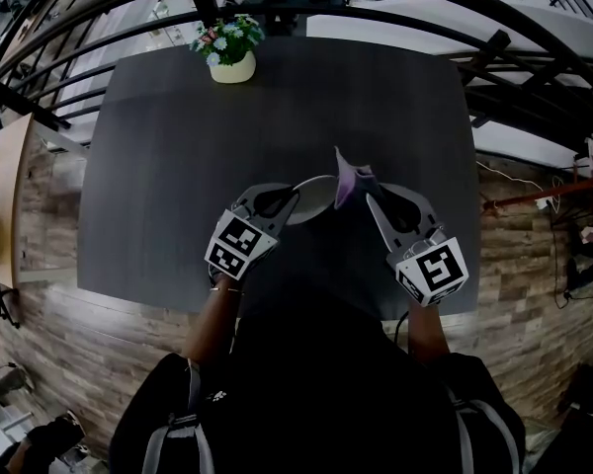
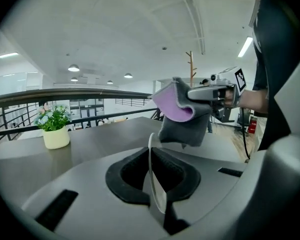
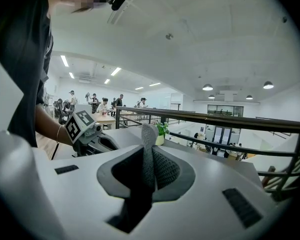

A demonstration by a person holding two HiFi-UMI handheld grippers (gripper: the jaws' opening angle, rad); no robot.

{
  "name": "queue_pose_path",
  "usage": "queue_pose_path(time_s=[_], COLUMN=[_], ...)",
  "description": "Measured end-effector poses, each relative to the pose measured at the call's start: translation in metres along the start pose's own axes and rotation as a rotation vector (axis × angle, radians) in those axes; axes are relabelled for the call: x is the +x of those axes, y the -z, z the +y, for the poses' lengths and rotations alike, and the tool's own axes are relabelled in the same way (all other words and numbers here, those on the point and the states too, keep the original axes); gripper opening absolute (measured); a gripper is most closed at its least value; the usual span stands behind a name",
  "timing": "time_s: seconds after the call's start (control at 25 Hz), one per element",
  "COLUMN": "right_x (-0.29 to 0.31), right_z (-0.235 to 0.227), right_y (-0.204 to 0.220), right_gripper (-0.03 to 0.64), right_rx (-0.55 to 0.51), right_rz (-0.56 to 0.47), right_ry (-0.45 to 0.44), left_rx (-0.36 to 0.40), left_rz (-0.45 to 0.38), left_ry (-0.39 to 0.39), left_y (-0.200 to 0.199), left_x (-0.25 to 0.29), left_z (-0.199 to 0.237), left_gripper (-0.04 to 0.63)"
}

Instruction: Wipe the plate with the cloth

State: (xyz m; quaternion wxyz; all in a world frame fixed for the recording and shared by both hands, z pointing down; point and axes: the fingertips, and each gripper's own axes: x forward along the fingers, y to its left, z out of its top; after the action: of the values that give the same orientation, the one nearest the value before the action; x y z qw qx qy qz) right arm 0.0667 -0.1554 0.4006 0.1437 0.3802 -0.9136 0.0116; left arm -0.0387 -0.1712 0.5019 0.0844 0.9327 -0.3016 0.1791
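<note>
Left gripper (image 1: pixel 277 203): jaws clamped on the rim of the plate (image 1: pixel 314 194), which it holds edge-on and apparently clear of the table (image 1: pixel 178 166).

Right gripper (image 1: pixel 380 201): jaws pinched on a fold of the cloth (image 1: pixel 353 179), grey with a purple face. The cloth hangs just beside the plate; contact unclear.

Step, as I judge it: cloth being brought to the plate, wiping not clearly begun.

Next move calls for laying the cloth against the plate's face and rubbing across, with the left grip kept firm.

Potted plant (image 1: pixel 231 55) stands well apart at the table's far edge.
</note>
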Motion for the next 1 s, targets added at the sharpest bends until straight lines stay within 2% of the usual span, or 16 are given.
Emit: queue_pose_path(time_s=[0.32,0.52,1.0], right_x=[0.003,0.007,0.012], right_z=[0.001,0.002,0.005], right_y=[0.007,0.013,0.021], right_gripper=[0.040,0.040,0.040], right_rx=[0.019,-0.004,0.077], right_rz=[0.011,0.042,0.033], right_ry=[-0.007,-0.008,-0.020], left_rx=[-0.105,-0.130,-0.227], left_rz=[0.037,0.049,0.104], left_ry=[-0.070,-0.109,-0.178], left_y=[0.022,0.032,0.065], left_x=[0.005,0.007,0.009], left_z=[0.018,0.024,0.040], left_gripper=[0.030,0.040,0.060])
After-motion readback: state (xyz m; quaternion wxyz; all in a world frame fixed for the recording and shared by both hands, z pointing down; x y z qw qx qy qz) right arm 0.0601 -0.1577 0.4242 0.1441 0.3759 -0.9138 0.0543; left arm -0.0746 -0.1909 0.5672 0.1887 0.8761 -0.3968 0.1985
